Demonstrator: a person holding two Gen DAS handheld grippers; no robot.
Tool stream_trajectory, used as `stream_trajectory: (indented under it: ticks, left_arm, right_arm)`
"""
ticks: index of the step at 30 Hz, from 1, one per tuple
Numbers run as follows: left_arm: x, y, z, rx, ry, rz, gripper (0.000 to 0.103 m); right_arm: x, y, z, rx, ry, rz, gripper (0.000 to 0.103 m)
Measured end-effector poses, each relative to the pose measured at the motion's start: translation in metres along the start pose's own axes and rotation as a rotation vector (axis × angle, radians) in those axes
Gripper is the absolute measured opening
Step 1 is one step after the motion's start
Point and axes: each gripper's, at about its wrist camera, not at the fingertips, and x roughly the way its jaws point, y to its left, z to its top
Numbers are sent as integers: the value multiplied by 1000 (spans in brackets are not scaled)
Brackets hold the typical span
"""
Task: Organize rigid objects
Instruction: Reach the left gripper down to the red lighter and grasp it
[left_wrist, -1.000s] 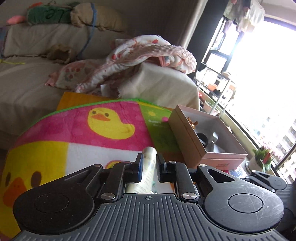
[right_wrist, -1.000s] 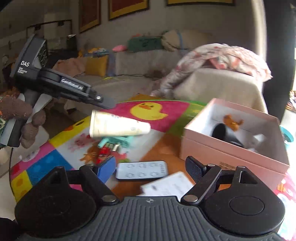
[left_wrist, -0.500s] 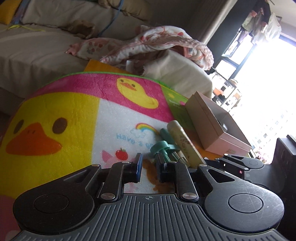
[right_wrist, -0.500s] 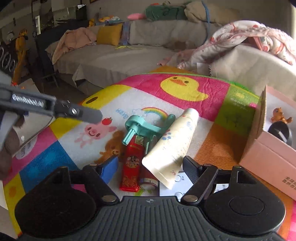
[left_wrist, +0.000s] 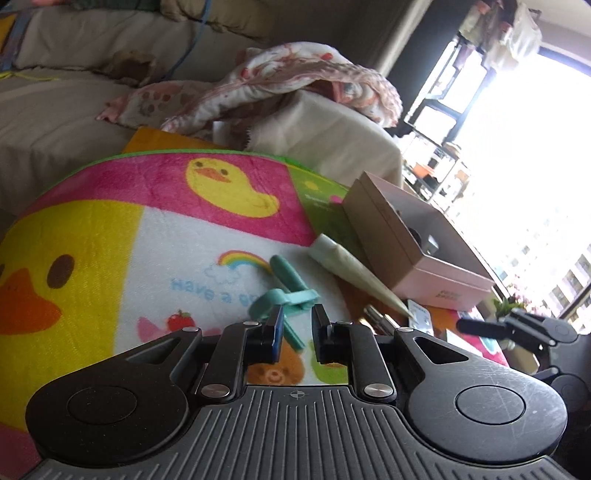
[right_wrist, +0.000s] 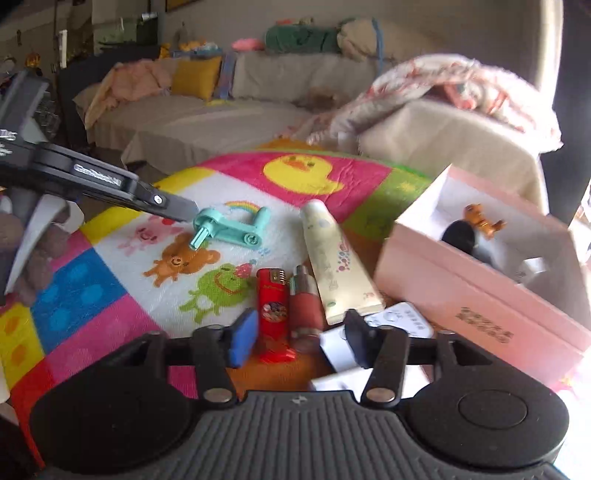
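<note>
A long beige sofa (right_wrist: 229, 110) runs along the far side of the room, with a rumpled flowered blanket (right_wrist: 443, 88) heaped at its right end. Nearer, a bright children's mat (right_wrist: 110, 280) with ducks and bears covers the tabletop. On the right of the mat stands an open pink box (right_wrist: 480, 280) with a small orange figure (right_wrist: 482, 219) and a dark round thing inside. Just left of the box lies a cream tube (right_wrist: 334, 262), its flat end toward the near side. At the far left of the cluster lies a teal plastic crank (right_wrist: 231, 227). Near the tube, side by side, lie a red lighter (right_wrist: 273, 314) and a reddish lipstick (right_wrist: 304, 306), and a white card (right_wrist: 402, 319) lies by the box corner. The left gripper (left_wrist: 297, 330) hangs clenched and empty just over the crank's near end. The right gripper (right_wrist: 299, 341) has its jaws released though they have just been narrowing, with the lighter and lipstick lying between them, untouched.
</note>
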Motion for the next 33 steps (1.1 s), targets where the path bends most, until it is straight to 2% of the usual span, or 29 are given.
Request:
stream_trajectory:
  ticks: [1,2,6,8,12,13,14,15,17,19,21,24,25,26,30,33]
  left_arm:
    - [1,-9,-1,32,10,-9,18]
    - [2,-17,-3,59,20,-15,18]
    - [14,-53,-15,173,83,-22,18]
    - [20,-67,-23,230,115,3,20]
    - [31,-85,-37,313,184,81,21]
    - [34,-89,-41,334,204,98,21]
    - [35,-94,-43,356,203,114,22]
    - [35,-97,-44,375,207,126,23]
    - [38,-105,-45,396,220,134,32]
    - [42,-111,-46,408,228,132,38]
    - [46,-116,-46,415,239,129,46]
    - [54,-122,-45,402,261,97,72]
    - [56,-123,-45,390,265,80,85]
    - [59,-124,-46,369,263,64,94]
    - [63,-114,-37,204,185,32,95]
    - [65,-105,-29,127,140,46,85]
  right_arm:
    - [-10,-1,-6,-24,-23,-28,76]
    - [-19,-1,-13,-57,-42,-72,80]
    - [-31,-12,-41,-112,-17,-182,82]
    - [-36,-24,-49,-99,-23,-239,82]
    - [-42,-47,-63,-75,-23,-432,82]
    - [-45,-54,-66,-36,-22,-432,82]
    - [-50,-64,-68,30,-22,-396,82]
    - [-54,-73,-70,109,-18,-333,82]
    - [-60,-85,-76,246,-12,-198,82]
    - [-60,-87,-84,311,-12,-131,82]
    - [-56,-83,-90,310,0,-125,82]
    - [-51,-78,-94,294,7,-143,82]
    - [-52,-77,-94,292,4,-142,82]
    - [-51,-76,-93,294,6,-140,82]
    - [-51,-74,-94,287,11,-146,83]
    - [-51,-71,-96,281,9,-152,83]
